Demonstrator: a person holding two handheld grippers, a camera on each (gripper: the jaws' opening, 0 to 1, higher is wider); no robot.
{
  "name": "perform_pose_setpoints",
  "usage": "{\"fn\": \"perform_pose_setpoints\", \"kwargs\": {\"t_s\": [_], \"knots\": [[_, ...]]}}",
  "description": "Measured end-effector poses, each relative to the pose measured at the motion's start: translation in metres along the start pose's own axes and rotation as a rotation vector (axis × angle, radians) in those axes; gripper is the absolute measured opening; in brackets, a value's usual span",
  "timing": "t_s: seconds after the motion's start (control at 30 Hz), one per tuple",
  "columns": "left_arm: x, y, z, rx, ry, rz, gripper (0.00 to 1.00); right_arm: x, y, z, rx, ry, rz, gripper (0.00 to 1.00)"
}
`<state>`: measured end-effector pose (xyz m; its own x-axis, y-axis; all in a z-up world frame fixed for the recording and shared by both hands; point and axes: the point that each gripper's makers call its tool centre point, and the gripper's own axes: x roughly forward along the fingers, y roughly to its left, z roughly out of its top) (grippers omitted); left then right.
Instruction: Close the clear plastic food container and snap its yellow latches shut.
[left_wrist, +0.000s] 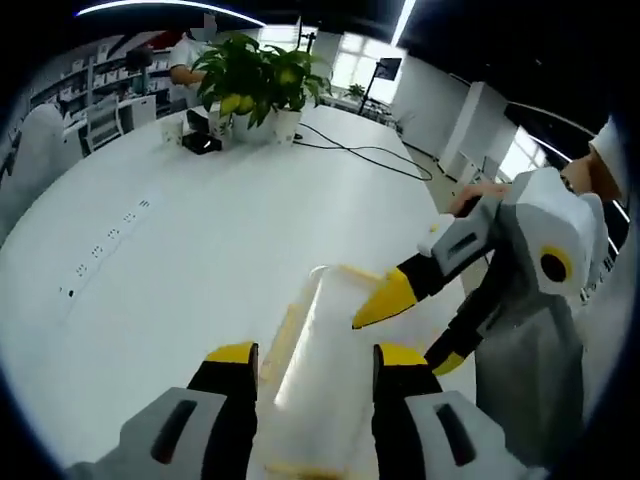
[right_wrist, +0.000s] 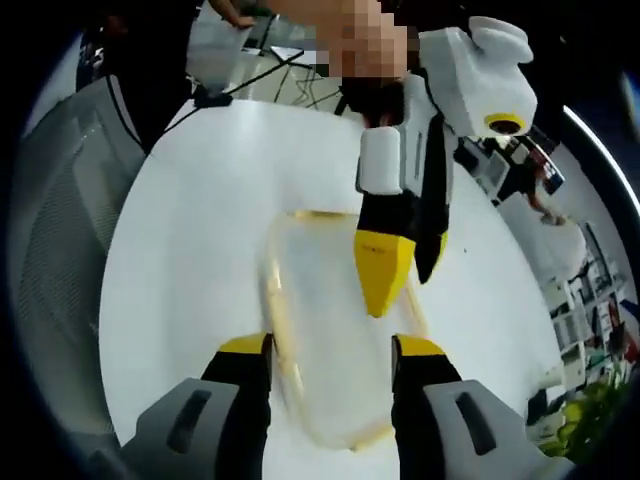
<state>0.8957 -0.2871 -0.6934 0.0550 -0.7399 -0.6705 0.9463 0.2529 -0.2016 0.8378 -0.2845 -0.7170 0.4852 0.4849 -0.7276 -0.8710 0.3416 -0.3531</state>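
Yellow-tipped left tongs (left_wrist: 310, 355) are standing open at the near edge of the left gripper view, their jaws flanking the clear plastic container (left_wrist: 320, 385), which is lying on the white bench (left_wrist: 180, 250). Right tongs (left_wrist: 405, 325) are reaching in from the right, one tip hovering over the lid, jaws spread apart. Far off, a potted plant (left_wrist: 258, 85) is sitting on the bench. Yellow latches (right_wrist: 280, 320) are lining the container's edges.
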Motion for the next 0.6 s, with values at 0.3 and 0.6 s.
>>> {"fn": "perform_pose_setpoints", "kwargs": {"t_s": [0.3,0.6], "knots": [[-0.016,-0.01,-0.007,-0.015,-0.123,0.059,0.4,-0.004,-0.001,-0.001,0.068,-0.027,-0.011,0.48],[-0.031,-0.012,-0.016,-0.043,-0.257,0.151,0.44,-0.008,-0.004,-0.009,0.153,-0.044,-0.041,0.53]]}}
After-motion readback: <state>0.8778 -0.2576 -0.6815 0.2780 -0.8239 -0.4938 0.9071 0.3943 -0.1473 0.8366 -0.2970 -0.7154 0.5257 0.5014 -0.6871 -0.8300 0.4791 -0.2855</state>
